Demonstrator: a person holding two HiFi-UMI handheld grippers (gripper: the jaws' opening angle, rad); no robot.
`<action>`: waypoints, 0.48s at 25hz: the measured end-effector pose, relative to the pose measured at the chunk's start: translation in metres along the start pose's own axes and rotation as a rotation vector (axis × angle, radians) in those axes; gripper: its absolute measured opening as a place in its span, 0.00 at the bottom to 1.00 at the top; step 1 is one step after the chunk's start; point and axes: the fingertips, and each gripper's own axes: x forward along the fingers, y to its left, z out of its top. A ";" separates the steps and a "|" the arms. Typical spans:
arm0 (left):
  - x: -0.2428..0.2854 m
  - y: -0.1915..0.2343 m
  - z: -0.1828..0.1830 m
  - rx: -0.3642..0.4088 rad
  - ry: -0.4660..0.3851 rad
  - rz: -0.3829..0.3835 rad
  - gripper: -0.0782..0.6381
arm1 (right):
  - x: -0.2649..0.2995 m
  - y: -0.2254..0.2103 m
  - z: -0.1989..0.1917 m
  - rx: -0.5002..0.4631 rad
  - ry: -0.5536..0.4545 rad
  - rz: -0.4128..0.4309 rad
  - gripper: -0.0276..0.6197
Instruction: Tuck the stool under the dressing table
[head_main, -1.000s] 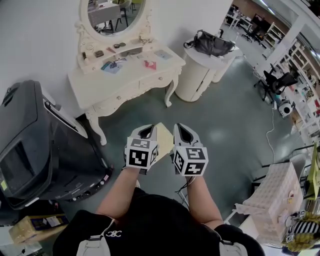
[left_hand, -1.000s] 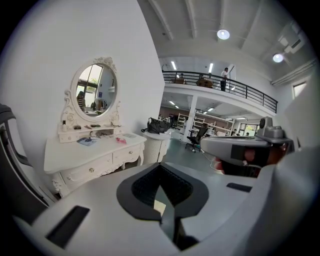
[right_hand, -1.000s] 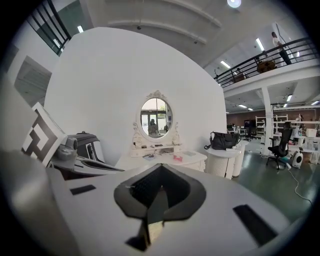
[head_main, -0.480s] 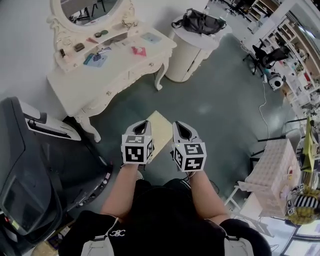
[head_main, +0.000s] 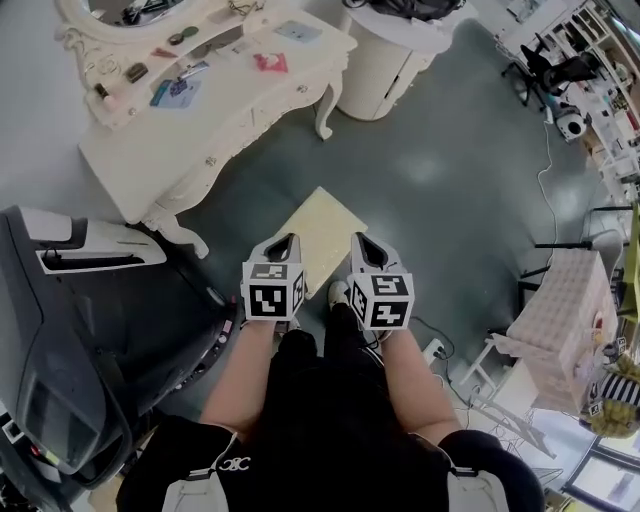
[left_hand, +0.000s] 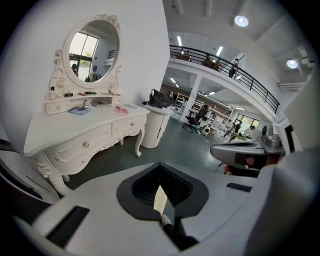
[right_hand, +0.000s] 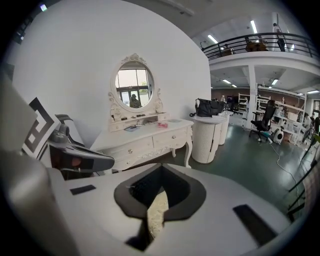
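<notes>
The stool (head_main: 322, 232), with a pale yellow square seat, stands on the grey-green floor a little in front of the cream dressing table (head_main: 215, 115). My left gripper (head_main: 283, 241) hangs over the seat's near left edge and my right gripper (head_main: 361, 243) over its near right edge. Both are shut with nothing held, and I cannot tell if they touch the seat. In the left gripper view the left gripper (left_hand: 160, 196) shows a sliver of seat through its slit, with the dressing table (left_hand: 85, 131) beyond. The right gripper (right_hand: 157, 207) shows the same, facing the dressing table (right_hand: 145, 139).
A large black machine (head_main: 95, 320) fills the left side beside the table. A round white cabinet (head_main: 385, 60) stands right of the table. A white rack (head_main: 560, 325) and a floor cable with a socket strip (head_main: 433, 350) lie to the right. My shoe (head_main: 338, 292) is just behind the stool.
Both grippers have sunk toward the stool seat, staying shut side by side. The head view has swung down, so the dressing table has slid up and left in it.
</notes>
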 end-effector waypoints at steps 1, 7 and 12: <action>0.004 0.000 -0.003 0.005 0.011 0.003 0.11 | 0.005 -0.004 -0.006 0.008 0.008 0.001 0.05; 0.049 -0.005 -0.037 0.010 0.113 0.002 0.11 | 0.040 -0.041 -0.052 0.097 0.070 0.000 0.05; 0.112 0.004 -0.096 0.006 0.234 0.022 0.11 | 0.083 -0.061 -0.132 0.167 0.197 0.034 0.06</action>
